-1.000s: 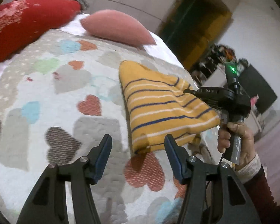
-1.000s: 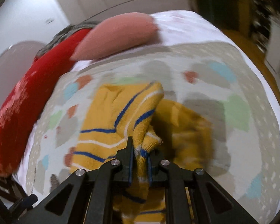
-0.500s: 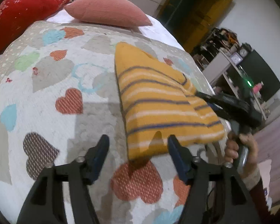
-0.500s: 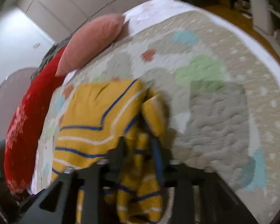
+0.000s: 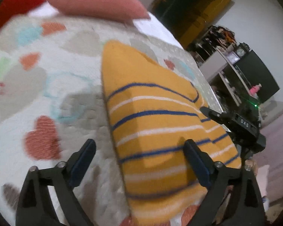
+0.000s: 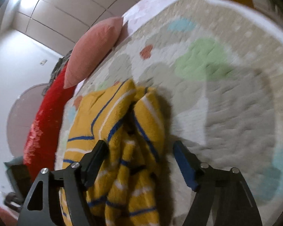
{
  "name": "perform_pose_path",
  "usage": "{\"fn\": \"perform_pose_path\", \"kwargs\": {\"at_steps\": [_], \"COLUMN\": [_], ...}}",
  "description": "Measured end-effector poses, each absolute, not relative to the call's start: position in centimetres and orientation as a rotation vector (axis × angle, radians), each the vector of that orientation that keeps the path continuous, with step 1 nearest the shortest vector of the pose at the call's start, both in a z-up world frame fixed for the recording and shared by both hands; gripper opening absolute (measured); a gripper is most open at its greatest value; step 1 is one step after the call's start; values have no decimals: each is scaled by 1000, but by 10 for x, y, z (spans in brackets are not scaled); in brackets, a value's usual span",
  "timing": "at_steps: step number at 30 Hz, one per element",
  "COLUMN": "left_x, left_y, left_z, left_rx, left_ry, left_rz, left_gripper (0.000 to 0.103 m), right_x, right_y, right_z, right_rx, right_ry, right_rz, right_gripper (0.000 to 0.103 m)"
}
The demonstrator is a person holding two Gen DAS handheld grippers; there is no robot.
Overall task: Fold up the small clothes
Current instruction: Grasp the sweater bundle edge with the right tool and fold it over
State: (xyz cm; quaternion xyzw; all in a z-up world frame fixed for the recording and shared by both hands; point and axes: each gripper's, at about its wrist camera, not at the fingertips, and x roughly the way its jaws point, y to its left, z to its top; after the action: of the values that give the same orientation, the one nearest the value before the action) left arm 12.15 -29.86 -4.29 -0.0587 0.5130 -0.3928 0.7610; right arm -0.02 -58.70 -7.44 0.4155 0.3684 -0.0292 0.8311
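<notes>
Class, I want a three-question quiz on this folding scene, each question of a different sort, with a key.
1. True or false: the right gripper is clamped shut on the yellow striped sweater.
2. Multiple choice: what lies at the far end of the heart-patterned blanket? A) a pink pillow B) a green towel C) a wicker basket
3. Fill in: the left gripper has its fingers ____.

Key:
1. False: its fingers stand apart, with the bunched cloth between them.
2. A, the pink pillow.
3. Open, spread over the sweater's near edge.
</notes>
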Motion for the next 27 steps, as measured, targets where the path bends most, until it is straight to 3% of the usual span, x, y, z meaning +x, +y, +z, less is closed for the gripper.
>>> {"fn": "perform_pose_path", "kwargs": {"at_steps": [3, 5, 7, 10, 14, 15, 17, 21, 27], "left_x": [139, 141, 141, 141, 140, 140, 137, 116, 63], "left_y": [-309, -308, -300, -281, -259, -256, -253, -236, -176], "left_z": [-71, -70, -61, -37, -2, 2, 0, -14, 8], "left_rx": [-257, -291, -299, -314, -256, -217, -137, -44, -64], "left_ry": [1233, 1222, 1213, 1150, 1042, 1034, 1023, 1014, 849], "left_rz": [-929, -944, -942, -931, -869, -831, -737, -652, -552], "left_gripper": [96, 86, 72, 67, 67, 72, 77, 77, 81], "right_x": [15, 27, 32, 39, 48, 50, 56, 53, -8], "right_y": [-581, -573, -569, -553, -531, -528, -521, -517, -484], "right_z": [-78, -81, -82, -60, -34, -32, -41, -62, 0], "right_rx": [858, 879, 957, 974, 934, 918, 876, 775, 608], "right_ry": [759, 772, 758, 698, 634, 629, 673, 787, 600], "right_rz": [-36, 12, 78, 159, 248, 251, 166, -53, -82], "right_gripper": [80, 54, 46, 43, 42, 43, 55, 57, 57]}}
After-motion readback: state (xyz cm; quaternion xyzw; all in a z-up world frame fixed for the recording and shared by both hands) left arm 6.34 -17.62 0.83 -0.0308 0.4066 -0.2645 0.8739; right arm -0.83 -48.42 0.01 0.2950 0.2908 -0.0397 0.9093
